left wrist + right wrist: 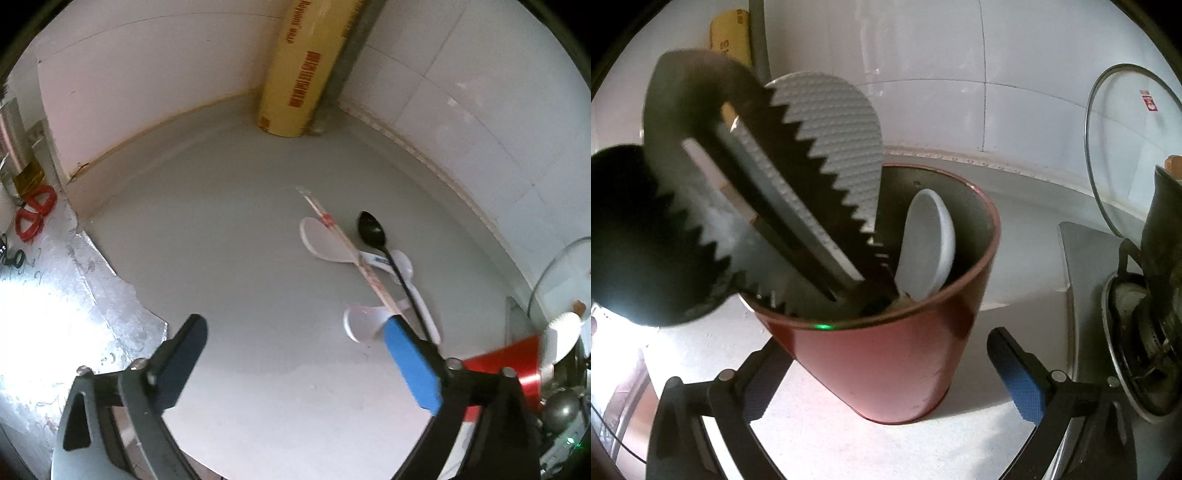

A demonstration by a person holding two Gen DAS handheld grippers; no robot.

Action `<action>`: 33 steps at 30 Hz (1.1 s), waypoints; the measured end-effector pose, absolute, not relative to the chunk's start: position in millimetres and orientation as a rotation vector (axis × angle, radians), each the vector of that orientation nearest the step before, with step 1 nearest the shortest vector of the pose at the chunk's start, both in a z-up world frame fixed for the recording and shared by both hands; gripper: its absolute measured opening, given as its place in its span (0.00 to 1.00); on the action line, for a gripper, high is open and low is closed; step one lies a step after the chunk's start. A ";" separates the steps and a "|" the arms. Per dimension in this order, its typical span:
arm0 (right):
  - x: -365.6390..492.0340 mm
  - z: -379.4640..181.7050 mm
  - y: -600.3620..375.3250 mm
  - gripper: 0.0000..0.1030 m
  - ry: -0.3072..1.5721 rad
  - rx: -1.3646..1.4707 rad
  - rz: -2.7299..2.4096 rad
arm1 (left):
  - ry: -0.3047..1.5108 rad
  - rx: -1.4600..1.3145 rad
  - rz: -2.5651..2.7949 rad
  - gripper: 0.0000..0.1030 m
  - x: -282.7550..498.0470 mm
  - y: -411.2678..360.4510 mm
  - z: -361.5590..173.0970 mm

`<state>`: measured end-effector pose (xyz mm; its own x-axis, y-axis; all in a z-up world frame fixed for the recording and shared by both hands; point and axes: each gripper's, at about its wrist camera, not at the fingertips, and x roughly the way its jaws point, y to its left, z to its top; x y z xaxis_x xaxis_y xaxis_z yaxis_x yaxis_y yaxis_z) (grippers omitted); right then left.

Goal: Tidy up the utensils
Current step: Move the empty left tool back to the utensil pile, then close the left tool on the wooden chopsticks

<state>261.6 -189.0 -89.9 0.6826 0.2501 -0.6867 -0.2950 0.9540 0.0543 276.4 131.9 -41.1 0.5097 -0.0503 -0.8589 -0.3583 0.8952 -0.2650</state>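
Two grippers are in view, both with jaws spread wide and nothing pressed between the pads. The right gripper point(890, 373) straddles the base of a red holder point(886, 354) without touching it; its blue-padded fingers point(1021, 387) stand clear of the holder's wall on either side. Inside the holder stand a black toothed tongs point(746, 177), a white dimpled rice paddle point(834, 122) behind it, one white spoon point(929, 240) leaning on the far wall, and a black rounded utensil point(639, 236) hanging over the near-left rim. Right of the holder sit a gas burner point(1137, 332) with a dark pot on it and a glass lid point(1126, 147) propped against the tiled wall.

The left gripper point(295, 358) hovers over the grey counter point(221, 258), empty. Just beyond its right finger lies a loose pile: one black spoon point(373, 229), one pair of chopsticks point(347, 243) lying across two white rice paddles point(325, 240) and a white spoon point(406, 266). The black spoon's handle runs down against that finger's tip. Behind the pile, a roll of cling wrap point(299, 74) stands in the corner. Far left of the pile are red-handled scissors point(35, 214) beside foil sheeting point(55, 295).
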 end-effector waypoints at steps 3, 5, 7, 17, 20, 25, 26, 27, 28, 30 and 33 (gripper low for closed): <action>260.3 -89.4 -189.6 1.00 0.752 -0.079 0.301 | 1.021 -0.444 0.207 0.96 279.3 135.0 -47.4; 260.1 -88.9 -186.6 1.00 0.748 -0.089 0.305 | 1.019 -0.454 0.209 0.96 281.3 137.8 -51.5; 259.6 -89.2 -186.7 1.00 0.747 -0.092 0.310 | 1.016 -0.454 0.213 0.96 284.3 139.1 -53.7; 257.7 -83.8 -189.8 1.00 0.713 -0.108 0.324 | 1.029 -0.483 0.184 0.96 317.8 150.0 -59.8; 258.3 -81.7 -192.4 1.00 0.705 -0.104 0.315 | 1.072 -0.527 0.196 0.96 332.1 159.7 -64.1; 261.5 -82.4 -195.8 0.99 0.710 -0.088 0.321 | 1.128 -0.614 0.211 0.96 351.7 178.5 -74.3; 264.5 -85.0 -197.9 0.99 0.710 -0.085 0.327 | 1.133 -0.632 0.205 0.96 354.9 181.1 -75.8; 261.7 -87.5 -197.8 0.97 0.711 -0.081 0.334 | 1.137 -0.649 0.198 0.96 358.2 183.2 -76.8; 264.9 -87.5 -196.3 0.94 0.712 -0.076 0.343 | 1.136 -0.673 0.182 0.96 363.8 186.3 -78.1; 272.0 -87.3 -193.0 0.92 0.713 -0.076 0.350 | 1.139 -0.722 0.156 0.96 373.2 190.6 -81.9; 269.6 -86.3 -191.2 0.90 0.714 -0.075 0.352 | 1.155 -0.788 0.118 0.92 387.8 194.4 -88.4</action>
